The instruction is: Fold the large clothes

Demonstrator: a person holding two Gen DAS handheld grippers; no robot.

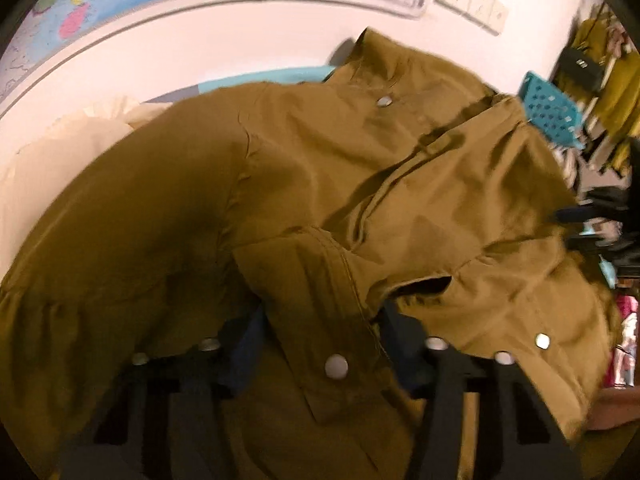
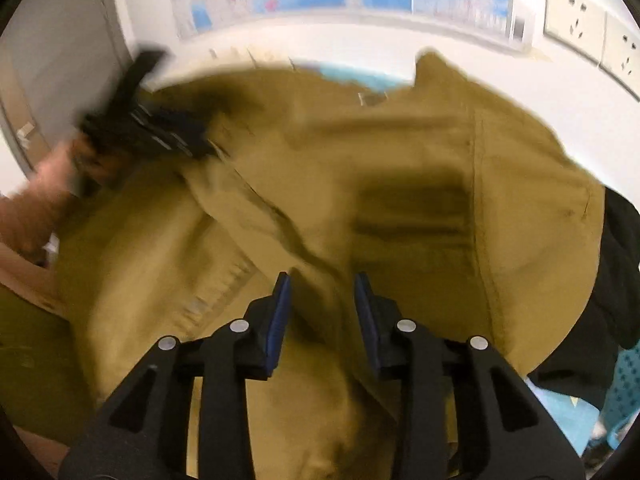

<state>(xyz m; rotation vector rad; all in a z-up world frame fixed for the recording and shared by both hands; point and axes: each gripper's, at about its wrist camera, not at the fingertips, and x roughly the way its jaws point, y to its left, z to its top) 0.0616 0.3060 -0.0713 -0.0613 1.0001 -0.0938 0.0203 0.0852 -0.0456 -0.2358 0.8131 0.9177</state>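
Olive-brown cotton snap-button jacket (image 1: 304, 184) drapes over my left hand-held gripper (image 1: 320, 344), jaws hidden; my right hand-held gripper (image 2: 322, 280) stands spread above it.

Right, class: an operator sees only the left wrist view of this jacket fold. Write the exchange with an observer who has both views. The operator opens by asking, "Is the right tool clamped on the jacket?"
Observer: No. In the right wrist view, the right tool has its blue pads standing apart above the brown jacket.
Operator: What is carrying the camera I look through?
Observer: A person's hand grips the left tool at the jacket's upper left in that view.
Operator: Is anything lying beside the jacket on the right?
Observer: Yes, a black garment lies against the jacket's right edge.
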